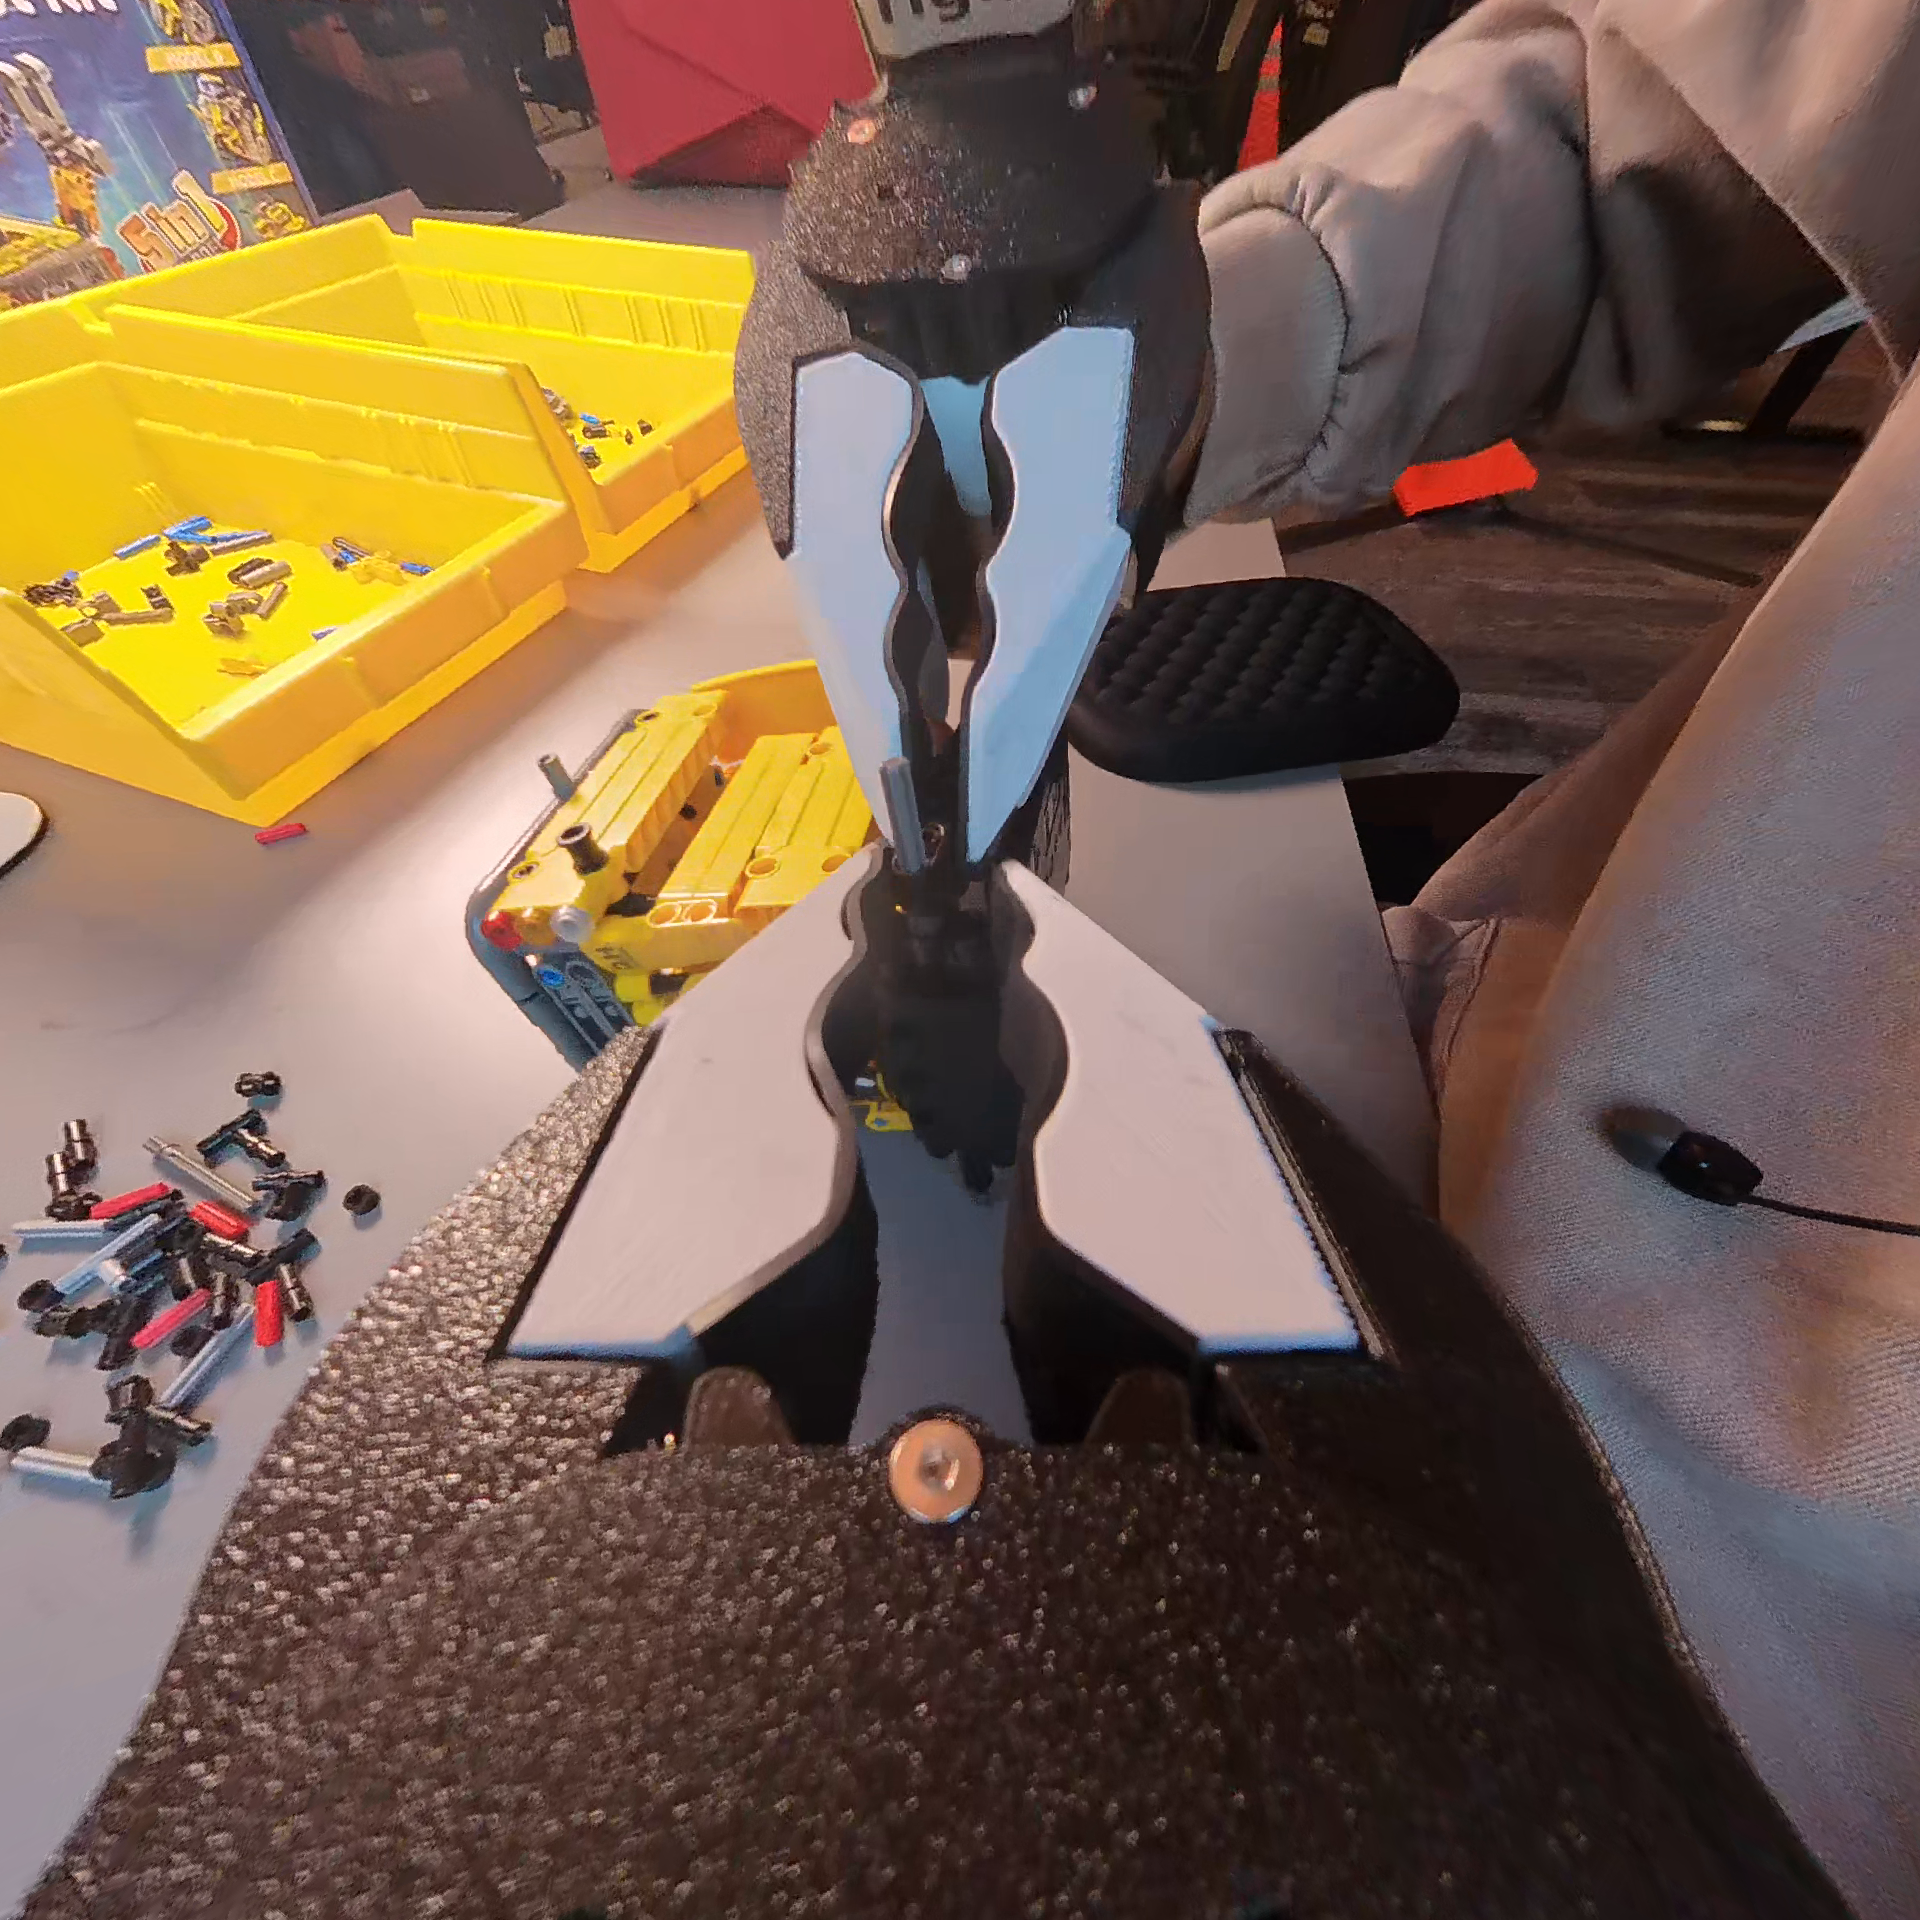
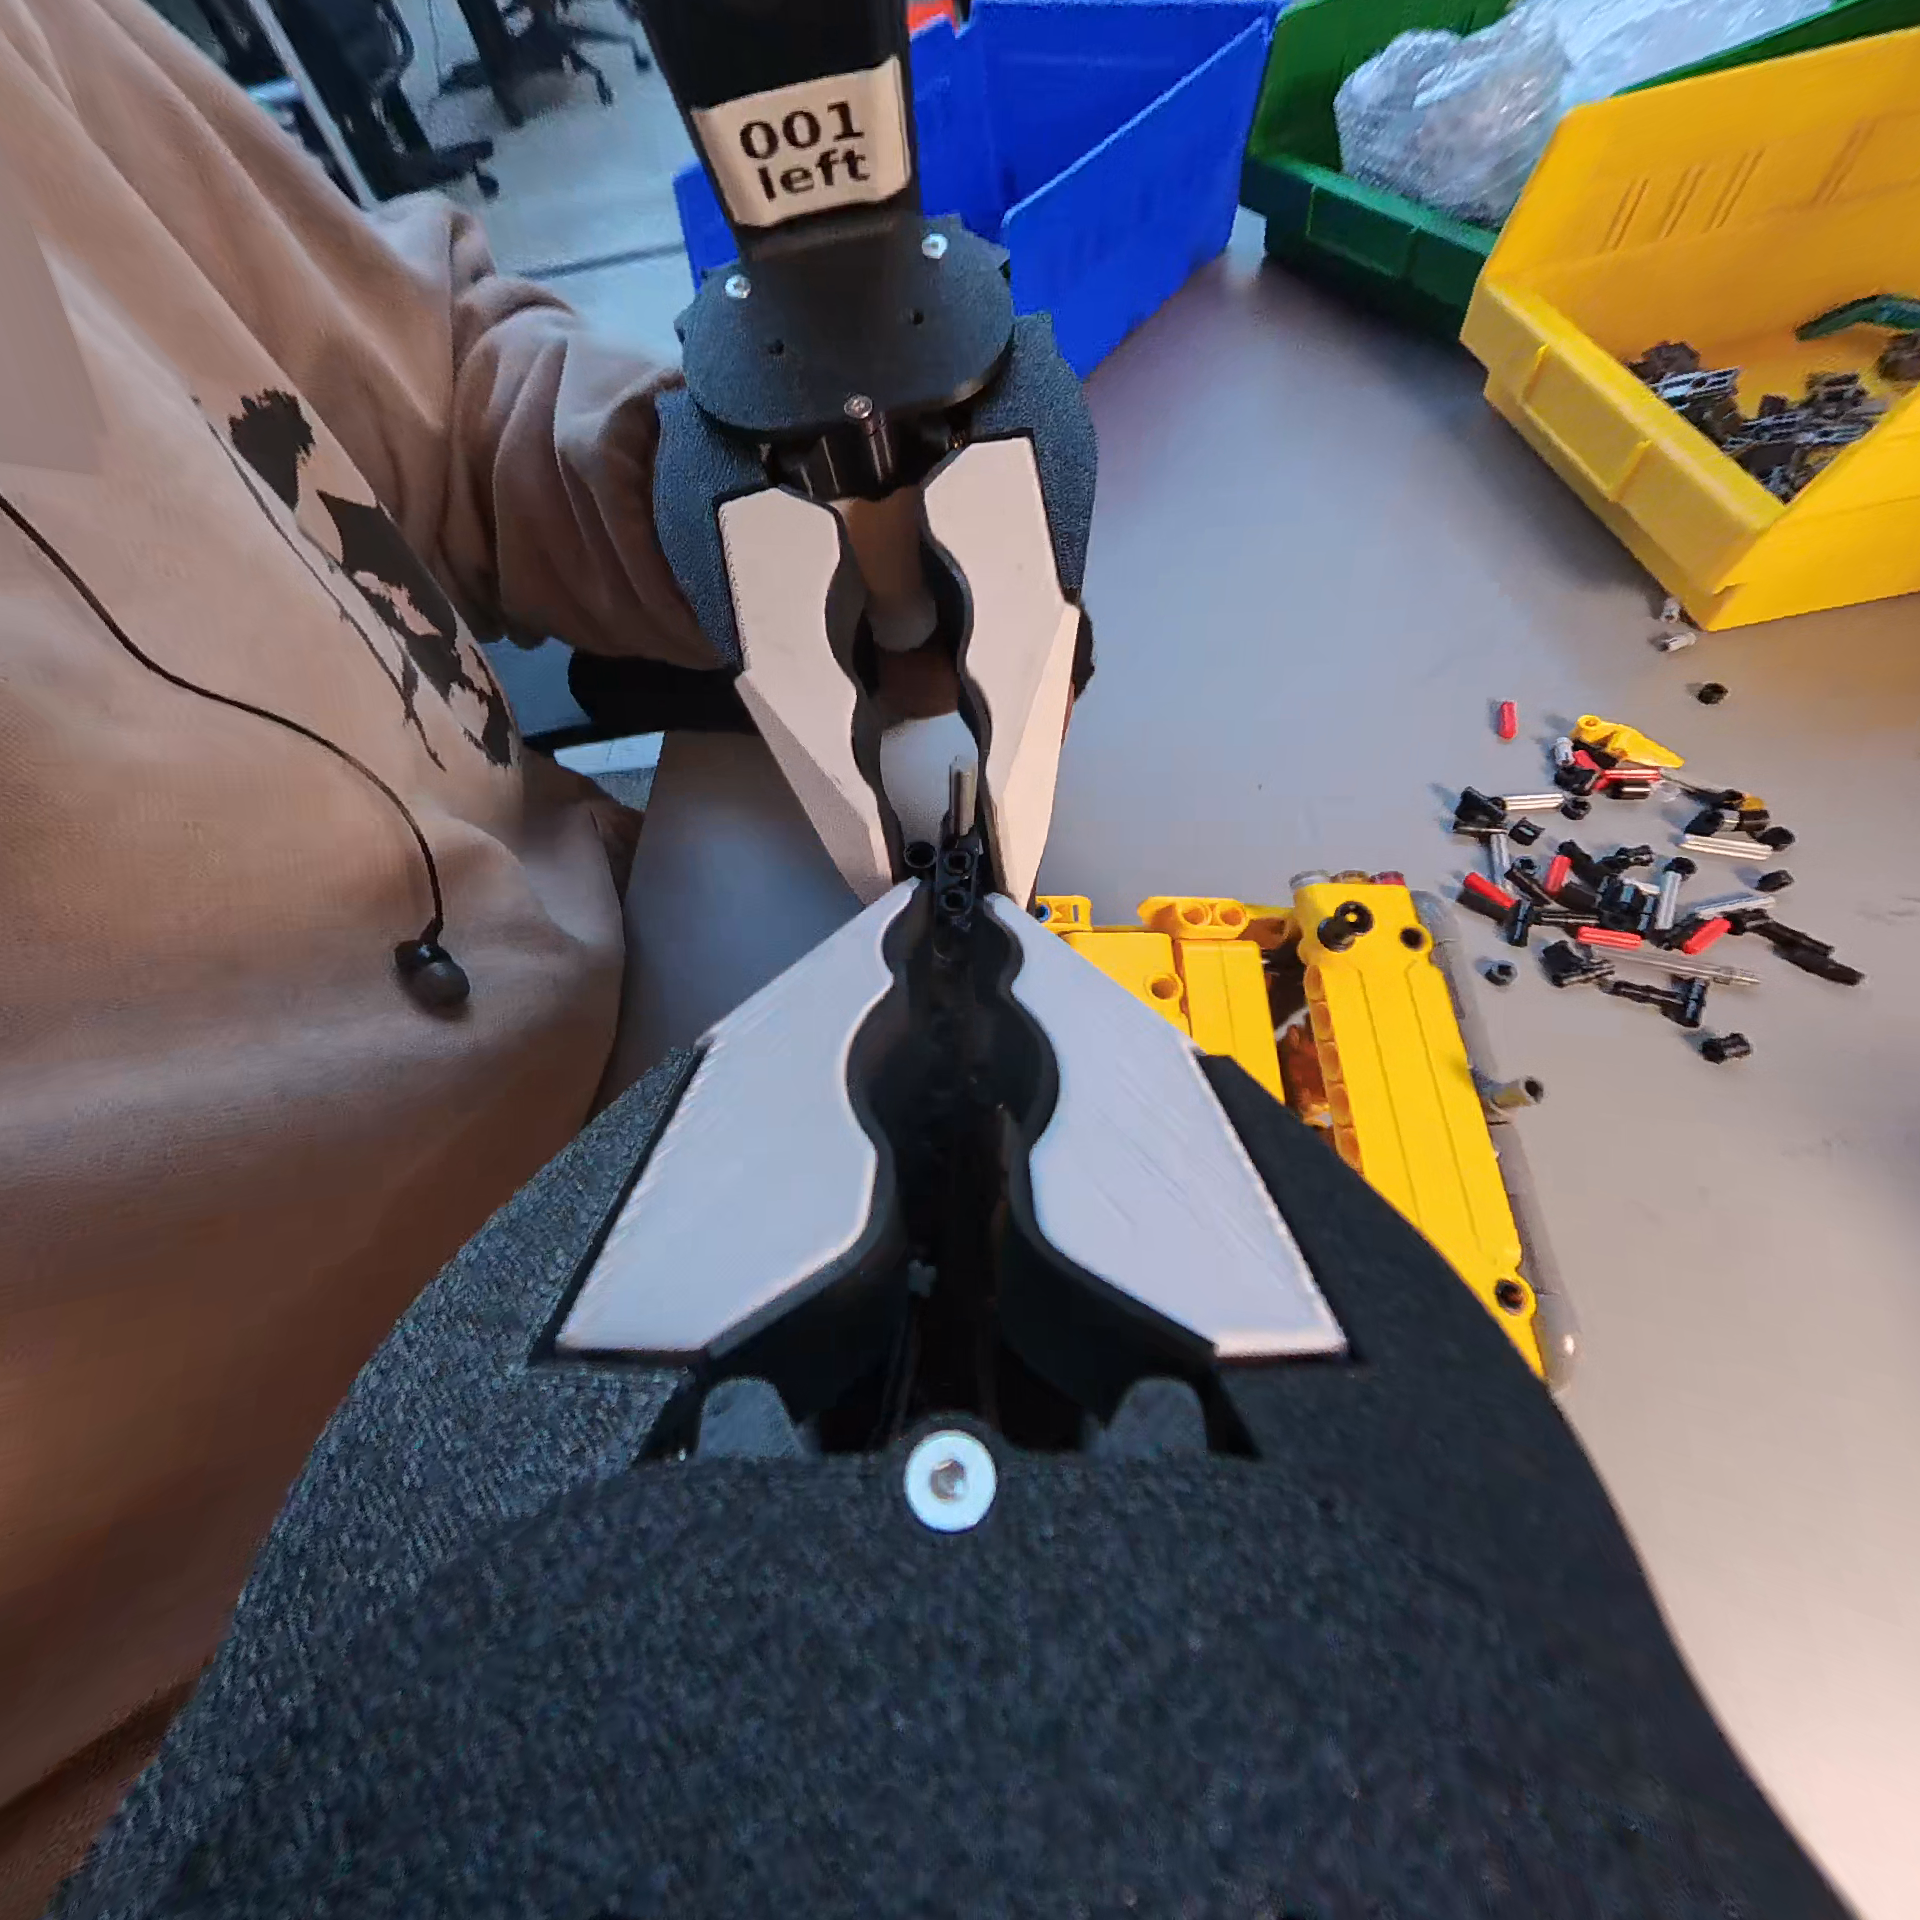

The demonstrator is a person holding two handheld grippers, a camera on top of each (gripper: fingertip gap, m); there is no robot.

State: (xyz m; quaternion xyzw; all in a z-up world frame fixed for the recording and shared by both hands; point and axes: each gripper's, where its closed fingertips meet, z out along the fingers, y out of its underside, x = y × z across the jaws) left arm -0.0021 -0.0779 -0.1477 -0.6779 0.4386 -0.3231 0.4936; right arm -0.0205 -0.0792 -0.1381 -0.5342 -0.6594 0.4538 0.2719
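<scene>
We see our left gripper (image 1: pixel 928 883) squeezed tight on a small black piece (image 1: pixel 940 997), and our right gripper (image 2: pixel 951 894) squeezed tight on a thin grey stick (image 1: pixel 902 816). The two claws meet tip to tip above the grey table (image 1: pixel 312 966), and the stick points straight along the line toward the black piece. Behind, a yellow bin (image 1: pixel 249 582) holds little black and blue bits, and a yellow toy build (image 1: pixel 675 831) lies just beside the tips.

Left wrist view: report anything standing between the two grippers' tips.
Nothing foreign shows. The left gripper and right gripper meet tip to tip, both closed on the black connector piece, with a grey axle at the junction. The yellow model lies on the table behind, off that line.
</scene>
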